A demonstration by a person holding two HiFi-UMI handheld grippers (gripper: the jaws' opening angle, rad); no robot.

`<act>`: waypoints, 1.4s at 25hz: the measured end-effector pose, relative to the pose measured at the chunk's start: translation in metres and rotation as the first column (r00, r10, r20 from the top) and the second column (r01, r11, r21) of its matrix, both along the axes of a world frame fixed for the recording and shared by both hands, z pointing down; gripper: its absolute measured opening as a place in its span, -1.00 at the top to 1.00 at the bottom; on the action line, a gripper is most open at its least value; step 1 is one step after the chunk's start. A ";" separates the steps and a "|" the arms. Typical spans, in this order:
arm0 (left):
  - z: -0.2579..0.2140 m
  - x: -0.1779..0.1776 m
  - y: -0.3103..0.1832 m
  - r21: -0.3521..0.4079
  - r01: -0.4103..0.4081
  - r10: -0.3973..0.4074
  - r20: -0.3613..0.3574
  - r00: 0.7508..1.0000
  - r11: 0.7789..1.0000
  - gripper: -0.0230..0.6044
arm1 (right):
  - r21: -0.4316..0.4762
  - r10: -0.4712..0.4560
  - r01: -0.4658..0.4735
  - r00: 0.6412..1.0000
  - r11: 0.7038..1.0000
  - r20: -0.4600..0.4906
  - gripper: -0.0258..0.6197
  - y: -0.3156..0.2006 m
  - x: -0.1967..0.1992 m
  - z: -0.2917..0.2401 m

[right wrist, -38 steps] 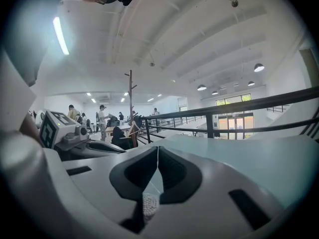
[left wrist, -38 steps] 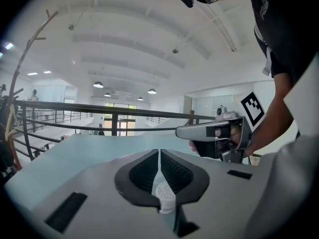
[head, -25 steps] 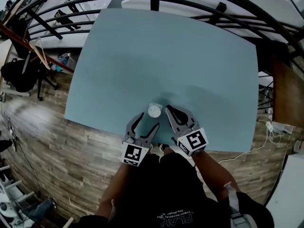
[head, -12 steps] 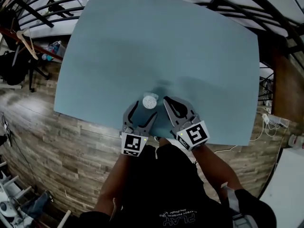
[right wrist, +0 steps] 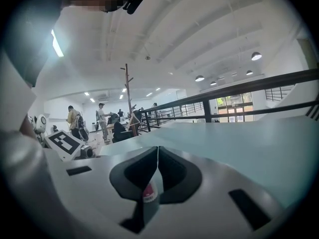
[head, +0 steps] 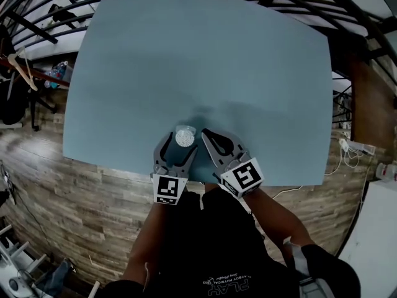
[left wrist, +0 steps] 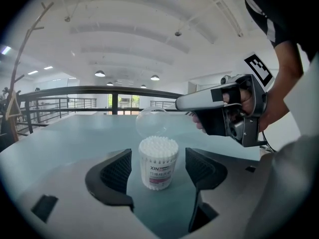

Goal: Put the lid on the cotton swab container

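- Near the near edge of the blue-grey surface (head: 205,61), a little left of its middle, stands the cotton swab container (left wrist: 158,162).
- Its white label (left wrist: 159,169) begins with the letters "XIN" over a pink-red band. The smaller print under it is too fine to read.
- Each gripper carries a cube with black-and-white square markers, one on the left (head: 168,190) and one on the right (head: 243,177).
- The container is a small upright clear cylinder, open at the top and packed with white swab heads that make a flat, dotted crown.
- The lid (left wrist: 151,121) is a clear dome. It hangs just above and beyond the swab tops, not seated, and I cannot tell whether it touches them.
- The left gripper (head: 178,149) has its jaws spread wide and they have just been opening. The container stands between them with a gap on either side, touched by neither.
- The right gripper (right wrist: 158,156) has its jaws drawn together on the thin rim of the lid. It reaches in from the right of the container.
- The surface lies bare to the far side, left and right of the container. Wood flooring (head: 93,197) lies below the near edge, and a dark railing (left wrist: 99,89) runs past the far edge.
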State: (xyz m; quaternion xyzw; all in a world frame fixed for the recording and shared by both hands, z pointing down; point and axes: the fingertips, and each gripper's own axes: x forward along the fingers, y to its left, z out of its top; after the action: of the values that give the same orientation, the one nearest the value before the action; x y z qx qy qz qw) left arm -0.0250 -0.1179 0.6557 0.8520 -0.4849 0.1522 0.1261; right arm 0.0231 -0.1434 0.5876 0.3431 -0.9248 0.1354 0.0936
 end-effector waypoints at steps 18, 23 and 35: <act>0.010 0.013 -0.006 -0.041 -0.023 0.023 -0.019 1.000 0.999 -0.04 | 0.005 0.047 -0.047 0.999 0.999 -0.001 0.86 -0.021 0.019 0.001; 0.010 0.012 -0.005 -0.038 -0.016 0.015 -0.017 1.000 0.999 0.01 | -0.001 0.035 -0.035 0.999 0.999 -0.002 0.86 -0.016 0.016 0.003; 0.011 0.014 -0.005 -0.034 -0.035 0.034 -0.011 0.999 0.999 0.04 | -0.055 -0.121 0.122 0.992 0.991 0.022 0.86 -0.007 -0.016 0.011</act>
State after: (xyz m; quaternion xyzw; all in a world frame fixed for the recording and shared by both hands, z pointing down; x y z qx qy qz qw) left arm -0.0112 -0.1229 0.6670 0.8587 -0.4668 0.1579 0.1405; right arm 0.0072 -0.1505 0.5982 0.2823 -0.9406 0.1584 0.1028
